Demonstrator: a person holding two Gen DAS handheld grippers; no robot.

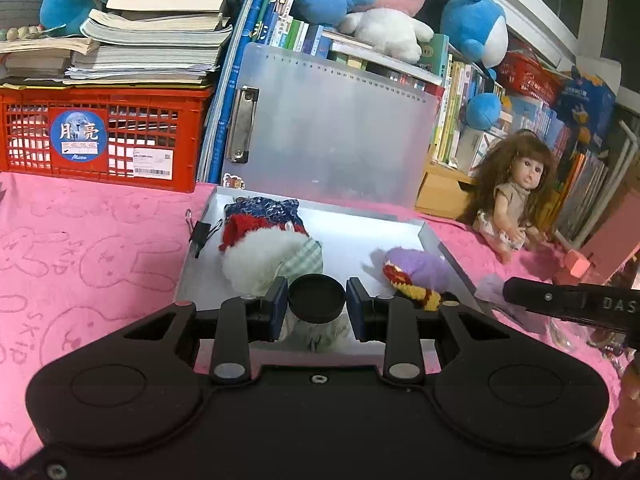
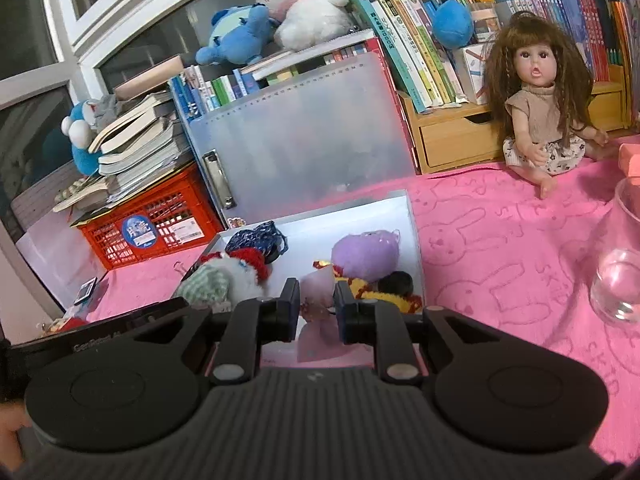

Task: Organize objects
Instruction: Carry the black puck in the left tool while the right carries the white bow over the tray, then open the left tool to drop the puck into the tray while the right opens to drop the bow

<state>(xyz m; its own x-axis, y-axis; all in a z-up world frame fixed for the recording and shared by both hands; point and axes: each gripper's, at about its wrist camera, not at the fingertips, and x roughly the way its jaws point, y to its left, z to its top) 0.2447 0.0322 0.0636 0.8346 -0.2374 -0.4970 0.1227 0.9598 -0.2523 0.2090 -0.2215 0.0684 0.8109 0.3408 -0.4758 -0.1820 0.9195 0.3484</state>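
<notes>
On the pink cloth [image 2: 500, 248], against the books at its back edge, an open white box [image 1: 360, 236] is laid with its translucent lid [image 1: 332, 128] propped upright. Soft toys are already gathered inside: a white plush [image 1: 264, 260] toward the left wall, a purple plush [image 2: 366, 254] toward the right wall. Over the box's near edge both tools are held. The left gripper [image 1: 317, 304] is clamped on a round black cap [image 1: 317, 299]; the right gripper [image 2: 318, 306] is pinched narrowly on a small pale pink piece [image 2: 320, 292], too blurred to be named.

For a clean drop, each item is best carried over the bare floor between the plush toys and released low, so nothing is bounced out.

Only in the right wrist view is a clear glass [image 2: 618, 280] seen near the cloth's right edge; only in the left wrist view is a black binder clip [image 1: 200, 232] shown at the box's left wall.
</notes>
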